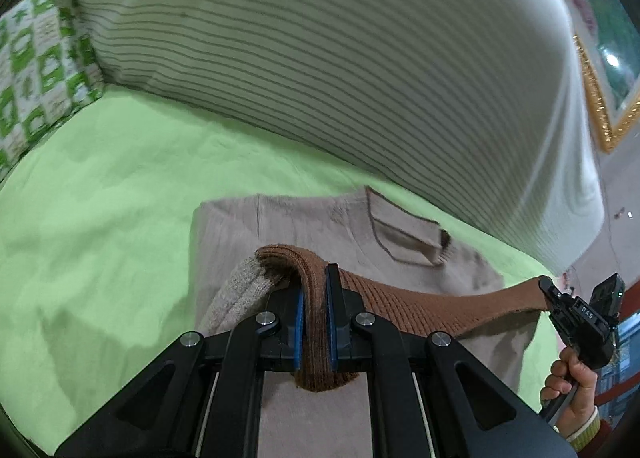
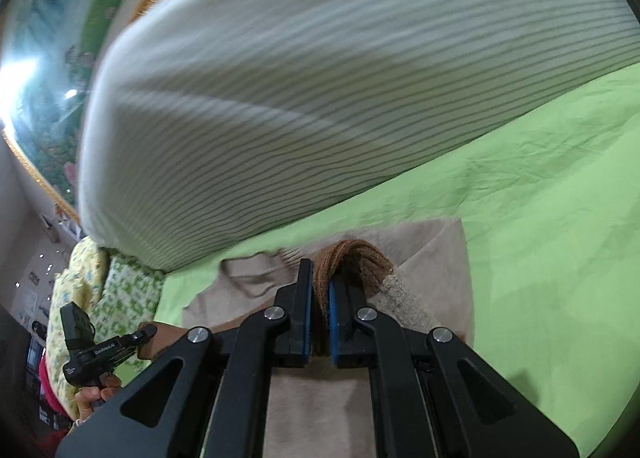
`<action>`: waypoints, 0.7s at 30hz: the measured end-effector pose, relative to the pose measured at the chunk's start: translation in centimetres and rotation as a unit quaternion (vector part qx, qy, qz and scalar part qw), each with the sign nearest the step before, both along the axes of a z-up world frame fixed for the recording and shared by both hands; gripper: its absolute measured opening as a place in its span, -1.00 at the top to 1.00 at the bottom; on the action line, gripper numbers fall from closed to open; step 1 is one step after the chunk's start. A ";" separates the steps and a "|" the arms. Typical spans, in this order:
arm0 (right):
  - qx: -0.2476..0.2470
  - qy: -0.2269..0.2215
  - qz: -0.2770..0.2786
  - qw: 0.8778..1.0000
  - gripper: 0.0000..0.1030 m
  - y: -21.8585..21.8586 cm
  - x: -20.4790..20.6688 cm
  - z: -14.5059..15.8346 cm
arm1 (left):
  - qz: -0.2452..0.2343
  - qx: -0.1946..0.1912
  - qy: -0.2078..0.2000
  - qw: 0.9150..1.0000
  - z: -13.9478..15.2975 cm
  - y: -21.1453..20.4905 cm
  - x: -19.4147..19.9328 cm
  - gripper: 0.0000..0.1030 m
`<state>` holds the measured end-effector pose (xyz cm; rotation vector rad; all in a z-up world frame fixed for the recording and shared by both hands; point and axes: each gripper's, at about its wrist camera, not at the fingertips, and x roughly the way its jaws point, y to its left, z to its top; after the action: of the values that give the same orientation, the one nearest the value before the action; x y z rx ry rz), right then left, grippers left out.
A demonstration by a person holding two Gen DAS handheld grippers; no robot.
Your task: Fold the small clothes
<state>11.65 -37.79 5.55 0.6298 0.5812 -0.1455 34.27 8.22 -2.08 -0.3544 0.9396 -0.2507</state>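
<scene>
A small beige knit sweater (image 1: 304,226) with a brown ribbed hem (image 1: 432,302) lies on a green sheet (image 1: 120,178), collar (image 1: 404,234) away from me. My left gripper (image 1: 316,298) is shut on one end of the brown hem and holds it raised over the sweater body. My right gripper (image 2: 320,298) is shut on the other end of the hem (image 2: 352,258); it also shows in the left wrist view (image 1: 548,290) at the far right. The hem stretches between the two grippers. The sweater body (image 2: 432,246) lies under both.
A large striped white pillow (image 1: 320,58) stands behind the sweater and fills the back. A green patterned cushion (image 1: 36,70) sits at the left. A gold-framed picture (image 1: 600,98) hangs on the wall at the right. Patterned bedding (image 2: 100,298) lies beyond the other gripper.
</scene>
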 end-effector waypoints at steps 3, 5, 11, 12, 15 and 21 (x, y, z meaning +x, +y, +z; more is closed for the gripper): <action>-0.002 0.014 -0.003 1.000 0.85 -1.3 1.8 -1.2 | 0.003 0.011 0.008 1.000 -1.3 -0.5 2.0 0.86; -0.002 0.020 -0.004 1.000 0.85 -1.9 2.9 -1.8 | 0.007 0.017 0.014 1.000 -2.3 -0.9 3.3 0.86; 0.002 0.062 -0.016 0.998 0.76 -3.3 5.5 -3.8 | 0.030 0.036 0.047 0.998 -5.2 -1.0 5.7 0.71; 0.000 0.065 -0.018 0.998 0.62 -3.5 5.7 -3.9 | 0.032 0.028 0.049 0.998 -5.4 -0.8 5.8 0.70; -0.012 0.054 -0.049 0.997 -0.10 -4.1 4.7 -3.1 | 0.037 0.019 0.040 0.998 -4.6 -0.7 5.5 0.46; 0.001 0.028 -0.058 0.998 -0.25 -5.2 1.4 -0.8 | 0.072 0.055 -0.011 0.996 -1.5 0.4 2.9 -0.33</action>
<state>13.00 -42.94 4.73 0.6634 0.5995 -0.2730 37.18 8.57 -3.60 -0.3158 0.8981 -0.0707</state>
